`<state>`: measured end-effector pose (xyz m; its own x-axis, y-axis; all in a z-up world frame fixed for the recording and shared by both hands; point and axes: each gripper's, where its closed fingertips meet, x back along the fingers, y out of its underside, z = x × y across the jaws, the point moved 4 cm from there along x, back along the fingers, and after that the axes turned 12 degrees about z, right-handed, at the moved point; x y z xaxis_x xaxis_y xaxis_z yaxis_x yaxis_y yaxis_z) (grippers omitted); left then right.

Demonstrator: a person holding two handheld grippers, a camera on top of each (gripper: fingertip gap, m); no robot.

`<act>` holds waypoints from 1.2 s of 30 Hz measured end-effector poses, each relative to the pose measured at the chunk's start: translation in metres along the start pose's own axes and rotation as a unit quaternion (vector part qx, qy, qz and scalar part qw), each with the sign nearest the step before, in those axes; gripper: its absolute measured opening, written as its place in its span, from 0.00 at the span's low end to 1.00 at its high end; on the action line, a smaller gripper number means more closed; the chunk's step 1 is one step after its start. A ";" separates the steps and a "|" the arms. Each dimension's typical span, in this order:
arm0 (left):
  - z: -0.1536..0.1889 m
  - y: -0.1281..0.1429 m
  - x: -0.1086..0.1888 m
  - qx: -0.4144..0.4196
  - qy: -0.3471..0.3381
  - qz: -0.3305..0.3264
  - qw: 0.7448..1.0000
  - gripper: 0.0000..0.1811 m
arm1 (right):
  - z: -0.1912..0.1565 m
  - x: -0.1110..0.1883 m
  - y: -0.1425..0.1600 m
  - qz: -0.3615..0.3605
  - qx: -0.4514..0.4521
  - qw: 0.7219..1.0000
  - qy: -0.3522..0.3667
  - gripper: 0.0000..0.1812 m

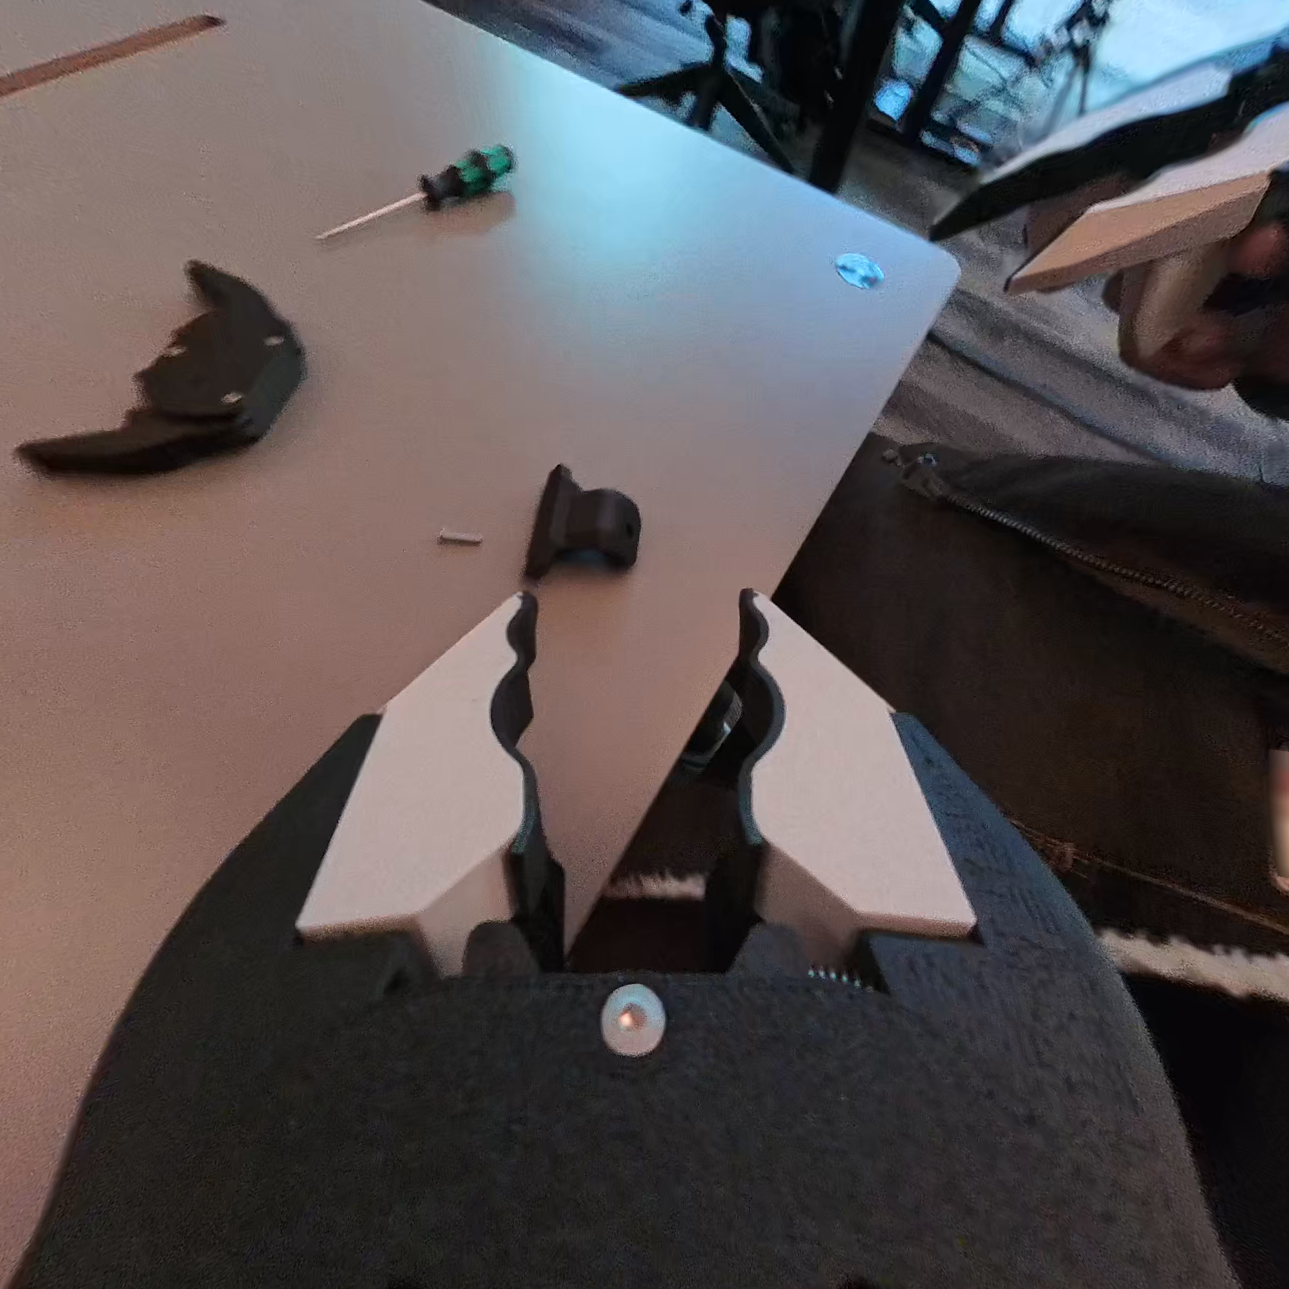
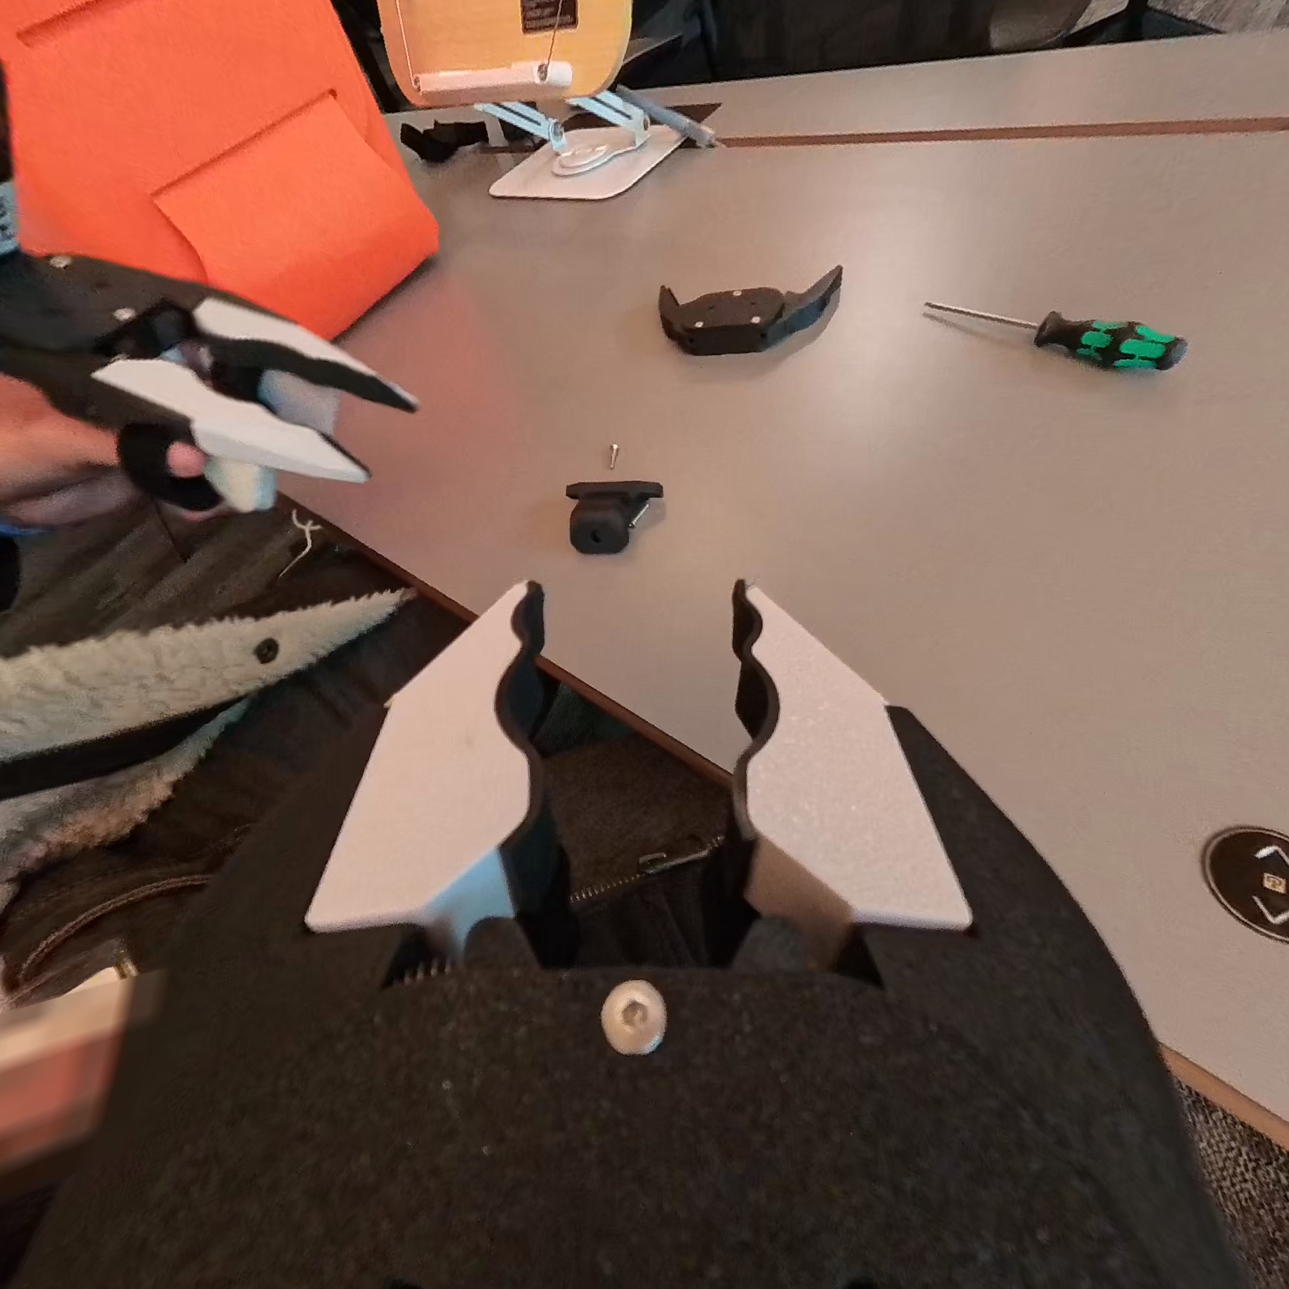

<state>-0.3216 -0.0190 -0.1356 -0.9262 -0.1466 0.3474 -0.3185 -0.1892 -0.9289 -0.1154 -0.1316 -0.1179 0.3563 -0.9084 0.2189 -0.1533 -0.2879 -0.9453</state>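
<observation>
Two hand-held grippers hover at the near edge of a pale grey bench (image 2: 907, 488), both with their white fingers spread and nothing between them. The left hand-held gripper (image 1: 638, 600) hangs over the bench's near right corner, its fingertips closest to a small black bracket (image 1: 582, 523) that lies just beyond them; neither finger touches it. A short metal pin (image 1: 460, 536) rests just left of that bracket. Farther left lies a curved black plastic part (image 1: 188, 377) with small pale screw heads on its top. Beyond it, toward the far side, a screwdriver (image 1: 432, 188) with a green and black handle lies flat on the bench. A round metal fitting (image 1: 859, 270) sits in the bench's far right corner.

The right hand-held gripper (image 2: 638, 593) is held above the bench edge and points at the same black bracket (image 2: 607, 516), which sits a little ahead of its open fingertips, clear of them. In this view the left hand-held gripper (image 2: 387, 436) shows at the left, gripped by a person's hand (image 2: 63, 460). An orange bag (image 2: 209, 139) stands at the far left of the bench, with a stand on a flat metal base (image 2: 586, 167) to its right.
</observation>
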 end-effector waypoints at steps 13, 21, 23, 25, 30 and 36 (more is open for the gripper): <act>-0.027 0.030 -0.086 -0.100 -0.005 -0.133 0.986 0.33 | -0.003 0.000 0.008 -0.018 0.007 1.000 -0.016 0.30; -0.040 0.021 -0.081 -0.078 -0.003 -0.145 0.986 0.33 | -0.004 -0.010 0.016 -0.040 -0.018 0.998 -0.042 0.30; -0.031 0.018 -0.075 -0.017 -0.021 -0.153 0.988 0.34 | -0.005 -0.012 0.018 -0.047 -0.020 0.998 -0.047 0.30; -0.019 0.018 -0.067 0.041 -0.056 -0.133 0.989 0.34 | -0.005 -0.013 0.017 -0.046 -0.020 0.998 -0.048 0.30; -0.030 0.015 -0.075 0.093 -0.147 -0.090 0.981 0.34 | -0.003 -0.017 0.017 -0.048 -0.015 0.998 -0.042 0.30; -0.034 0.039 -0.091 0.134 -0.124 -0.123 0.975 0.19 | -0.002 -0.022 0.020 -0.054 -0.025 0.997 -0.055 0.30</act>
<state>-0.2567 0.0204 -0.2077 -0.7404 -0.2885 0.6071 -0.4300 -0.4909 -0.7577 -0.1282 -0.1185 -0.1413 0.4710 -0.8334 0.2892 -0.1524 -0.3998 -0.9039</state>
